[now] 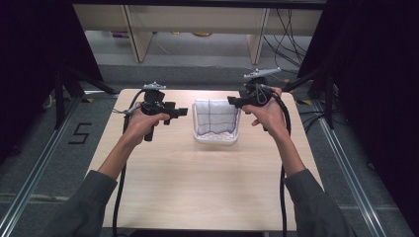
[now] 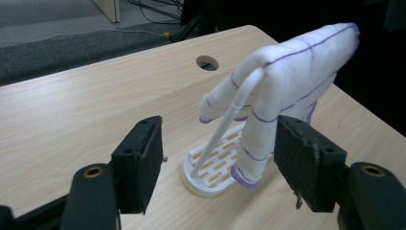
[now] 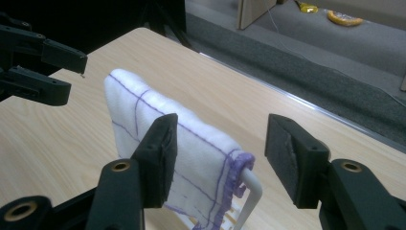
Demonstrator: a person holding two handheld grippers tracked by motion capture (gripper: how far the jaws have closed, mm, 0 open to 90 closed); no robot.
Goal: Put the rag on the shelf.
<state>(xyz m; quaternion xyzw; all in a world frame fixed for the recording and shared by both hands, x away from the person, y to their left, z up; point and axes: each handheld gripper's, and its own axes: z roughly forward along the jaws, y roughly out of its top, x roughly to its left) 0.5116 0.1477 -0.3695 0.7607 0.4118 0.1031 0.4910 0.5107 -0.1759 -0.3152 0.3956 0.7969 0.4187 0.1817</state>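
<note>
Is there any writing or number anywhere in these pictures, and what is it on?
"5": a dark figure marked on the grey floor left of the table.
Nothing else reads as text: the cloth on the white rack carries only purple grid lines, and no label shows on either gripper.

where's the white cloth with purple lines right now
In the high view the white cloth with purple lines hangs over a white slotted rack, mid-table between both grippers.
</note>
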